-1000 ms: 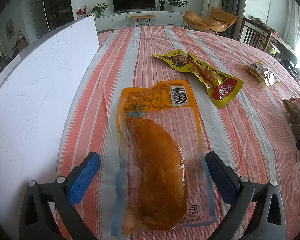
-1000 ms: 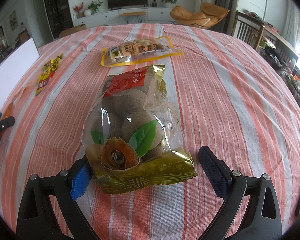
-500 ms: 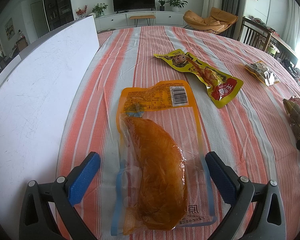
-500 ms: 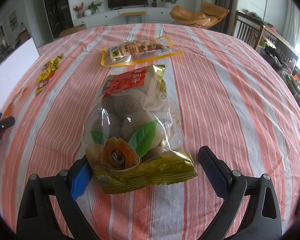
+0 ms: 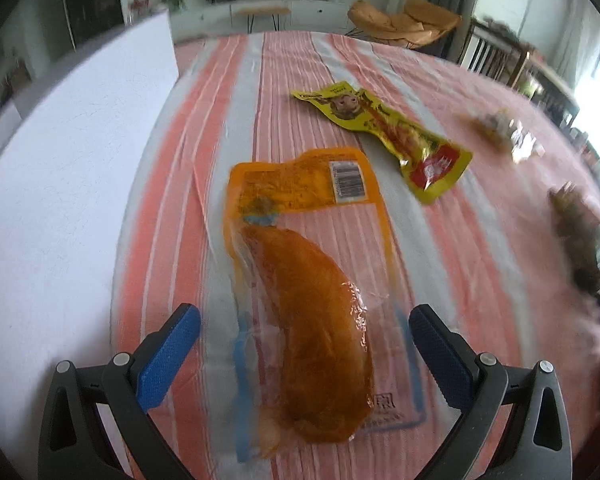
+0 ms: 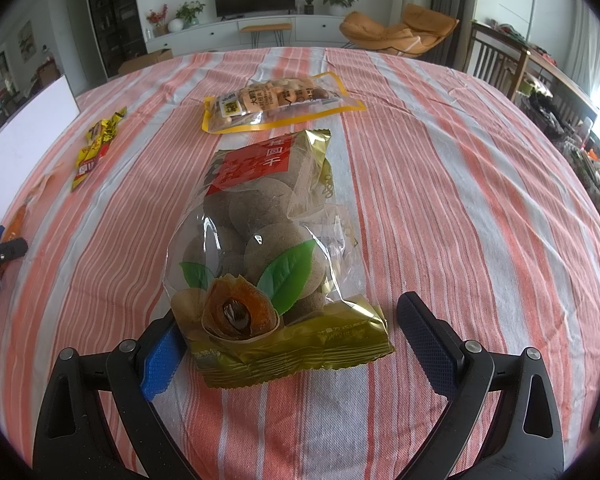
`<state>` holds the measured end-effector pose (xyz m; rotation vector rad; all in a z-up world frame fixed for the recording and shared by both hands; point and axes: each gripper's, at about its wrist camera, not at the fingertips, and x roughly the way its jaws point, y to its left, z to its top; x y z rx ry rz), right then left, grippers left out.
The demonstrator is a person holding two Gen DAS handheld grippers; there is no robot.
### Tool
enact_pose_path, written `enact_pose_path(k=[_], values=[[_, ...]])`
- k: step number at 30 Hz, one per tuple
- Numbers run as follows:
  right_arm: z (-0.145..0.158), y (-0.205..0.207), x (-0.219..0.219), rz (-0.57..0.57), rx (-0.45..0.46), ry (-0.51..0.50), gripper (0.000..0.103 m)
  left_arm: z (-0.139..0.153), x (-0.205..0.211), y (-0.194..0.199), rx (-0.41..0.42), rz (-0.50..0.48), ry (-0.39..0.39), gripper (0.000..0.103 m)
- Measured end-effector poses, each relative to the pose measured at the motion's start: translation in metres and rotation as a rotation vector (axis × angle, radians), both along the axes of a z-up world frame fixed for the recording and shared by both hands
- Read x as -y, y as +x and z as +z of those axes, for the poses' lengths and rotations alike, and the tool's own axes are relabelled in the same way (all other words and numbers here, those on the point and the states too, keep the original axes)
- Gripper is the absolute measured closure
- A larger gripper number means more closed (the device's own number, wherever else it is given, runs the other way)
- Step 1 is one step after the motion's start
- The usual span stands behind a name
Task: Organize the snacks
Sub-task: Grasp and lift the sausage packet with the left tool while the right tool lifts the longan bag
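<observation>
Left gripper (image 5: pixel 304 338) fingers wide astride orange pouch (image 5: pixel 306 280), right gripper (image 6: pixel 286 350) fingers wide around longan bag (image 6: pixel 268 248)

Blur and hidden bits on my feeds

My left view smears the far packets (image 5: pixel 500 134); the brown bag (image 5: pixel 580 240) blurs there. The longan bag (image 6: pixel 268 240) covers my right tongs' left pad (image 6: pixel 160 356).

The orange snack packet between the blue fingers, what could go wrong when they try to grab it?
The orange snack packet lies flat on the striped tablecloth, so the open left hand-held gripper may slide over its thin edges or pinch cloth instead. The left view is blurred, suggesting motion, so aim could drift. On the right, the puffy longan bag sits between the open right hand-held gripper; squeezing hard might crush it or make it slip.
</observation>
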<state>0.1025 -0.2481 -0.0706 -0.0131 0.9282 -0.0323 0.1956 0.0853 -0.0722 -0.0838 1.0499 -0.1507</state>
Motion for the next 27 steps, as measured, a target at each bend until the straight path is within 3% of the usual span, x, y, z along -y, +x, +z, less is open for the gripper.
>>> enact_pose_path(k=[1, 3, 6, 8, 10, 14, 18, 19, 21, 25, 26, 27], values=[[0.0, 0.0, 0.0, 0.0, 0.0, 0.0, 0.004, 0.002, -0.007, 0.001, -0.011, 0.021, -0.059, 0.001], [0.0, 0.0, 0.001, 0.0, 0.0, 0.0, 0.004, 0.004, -0.013, 0.004, -0.023, 0.048, -0.092, 0.006], [0.0, 0.0, 0.001, 0.0, 0.0, 0.0, 0.004, 0.004, 0.005, 0.005, -0.008, 0.01, 0.049, 0.034], [0.0, 0.0, 0.001, 0.0, 0.0, 0.0, 0.004, 0.004, 0.017, 0.001, 0.009, -0.03, 0.115, 0.045], [0.0, 0.0, 0.001, 0.0, 0.0, 0.001, 0.004, 0.006, 0.017, -0.005, 0.008, -0.045, 0.047, 0.056], [-0.002, 0.016, -0.004, 0.018, -0.054, 0.051, 0.004, 0.007, 0.004, -0.025, 0.01, -0.022, -0.069, 0.06], [0.02, 0.03, 0.029, -0.048, -0.173, 0.389, 0.004, 0.011, -0.012, -0.048, 0.037, 0.013, -0.274, 0.06], [0.024, 0.034, 0.031, -0.053, -0.178, 0.405, 0.004, 0.014, -0.014, -0.052, 0.044, 0.018, -0.313, 0.06], [0.034, 0.046, 0.022, -0.032, -0.201, 0.33, 0.004, 0.021, -0.015, -0.062, 0.062, 0.014, -0.368, 0.06], [0.028, 0.068, -0.022, 0.093, -0.284, 0.075, 0.007, 0.044, -0.018, -0.076, 0.101, -0.004, -0.453, 0.06], [0.027, 0.069, -0.031, 0.102, -0.282, 0.0, 0.032, 0.05, -0.021, -0.079, 0.111, -0.004, -0.476, 0.06], [0.029, 0.068, -0.037, 0.091, -0.28, -0.077, 0.038, 0.058, -0.026, -0.084, 0.125, -0.001, -0.516, 0.06]])
